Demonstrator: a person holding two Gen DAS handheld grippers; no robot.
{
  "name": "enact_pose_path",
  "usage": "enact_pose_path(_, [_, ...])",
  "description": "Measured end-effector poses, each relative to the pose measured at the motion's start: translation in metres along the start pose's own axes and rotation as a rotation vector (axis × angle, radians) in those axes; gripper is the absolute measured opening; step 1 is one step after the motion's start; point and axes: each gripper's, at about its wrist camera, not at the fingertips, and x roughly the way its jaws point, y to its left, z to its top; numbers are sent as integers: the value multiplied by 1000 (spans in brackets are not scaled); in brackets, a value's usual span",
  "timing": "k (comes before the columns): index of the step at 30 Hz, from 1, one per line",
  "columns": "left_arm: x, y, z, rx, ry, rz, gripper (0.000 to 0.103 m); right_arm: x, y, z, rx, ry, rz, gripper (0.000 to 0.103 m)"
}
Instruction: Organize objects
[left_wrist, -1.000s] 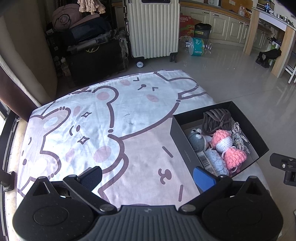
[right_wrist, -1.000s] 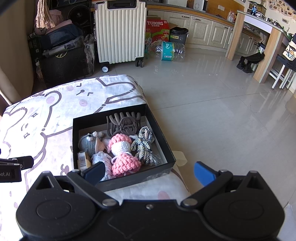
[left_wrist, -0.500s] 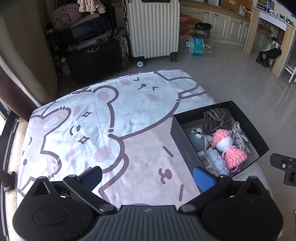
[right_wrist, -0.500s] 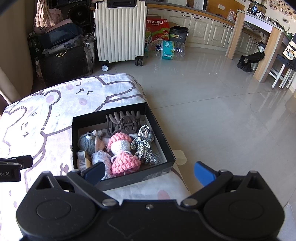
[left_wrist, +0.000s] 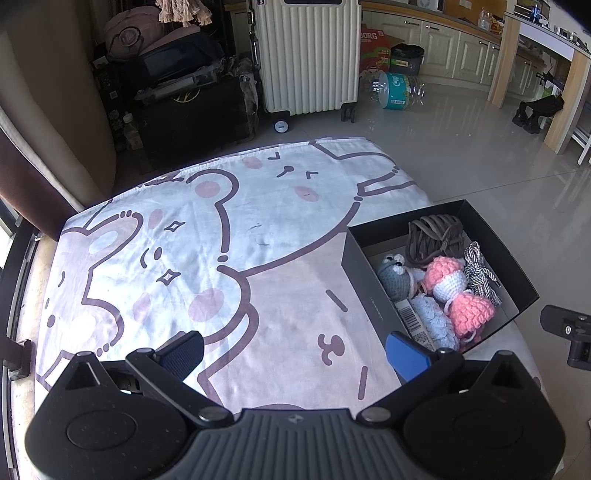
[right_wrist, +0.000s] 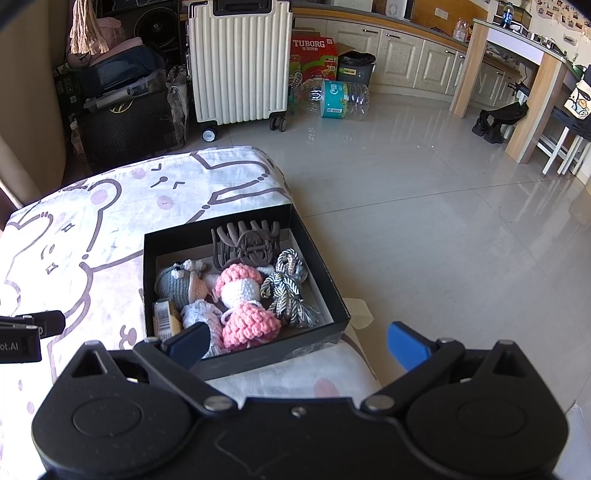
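Nothing has shifted since a second ago: both the left gripper (left_wrist: 293, 350) and right gripper (right_wrist: 297, 341) hover with jaws wide apart, empty. Every item already sits in the black box (right_wrist: 325, 273), so any next grasp should drop straight down, clear of its walls.

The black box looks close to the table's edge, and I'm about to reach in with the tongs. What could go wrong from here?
1. The black box sits at the corner of the cloth-covered table, its right wall about at the edge; a sideways nudge could tip it to the floor.
2. The crochet toys, hair claw and braided cord lie packed touching, so the open right tongs may drag out a neighbour.
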Motion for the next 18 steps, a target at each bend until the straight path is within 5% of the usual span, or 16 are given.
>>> enact_pose_path(18, [-1,0,0,1,1,9,103,0,1,0,0,1,0,103])
